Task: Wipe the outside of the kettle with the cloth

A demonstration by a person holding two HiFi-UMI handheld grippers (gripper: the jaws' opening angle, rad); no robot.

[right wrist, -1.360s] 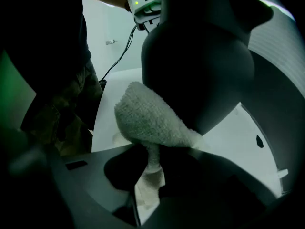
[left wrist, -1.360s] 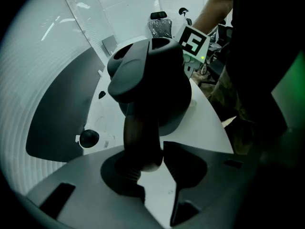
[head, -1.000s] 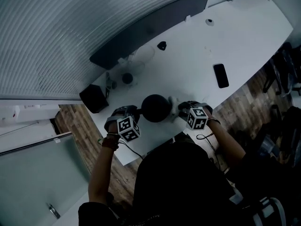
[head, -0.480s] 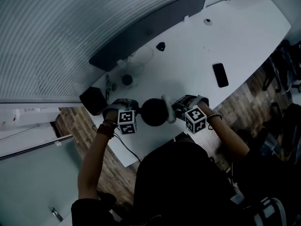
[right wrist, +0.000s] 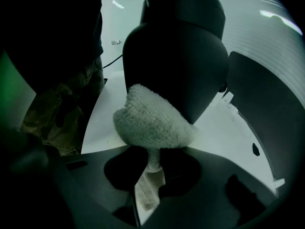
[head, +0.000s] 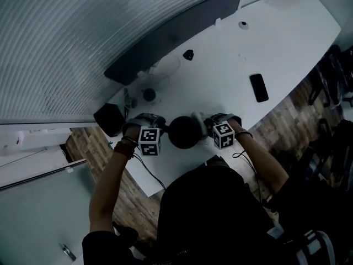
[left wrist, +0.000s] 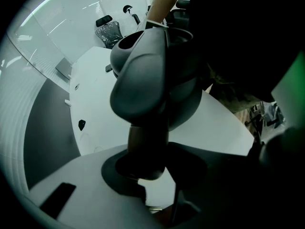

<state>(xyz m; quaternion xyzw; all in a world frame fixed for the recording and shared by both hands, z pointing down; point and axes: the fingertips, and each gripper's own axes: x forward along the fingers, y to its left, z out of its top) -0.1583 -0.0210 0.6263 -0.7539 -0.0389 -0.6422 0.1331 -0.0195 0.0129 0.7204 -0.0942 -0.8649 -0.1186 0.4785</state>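
My left gripper (left wrist: 145,168) is clamped on the handle (left wrist: 145,144) of the kettle (head: 185,132), which runs down between its jaws. The kettle, dark and rounded, is at the near part of the white table (head: 287,37), between my two grippers. My right gripper (right wrist: 150,178) pinches the cloth (right wrist: 152,123) by a thin tail, and the fluffy bunched part lies against the kettle's right side. A phone (head: 258,88) lies well apart on the table's right. A black box (head: 108,116) sits at the table's left edge, near the left gripper.
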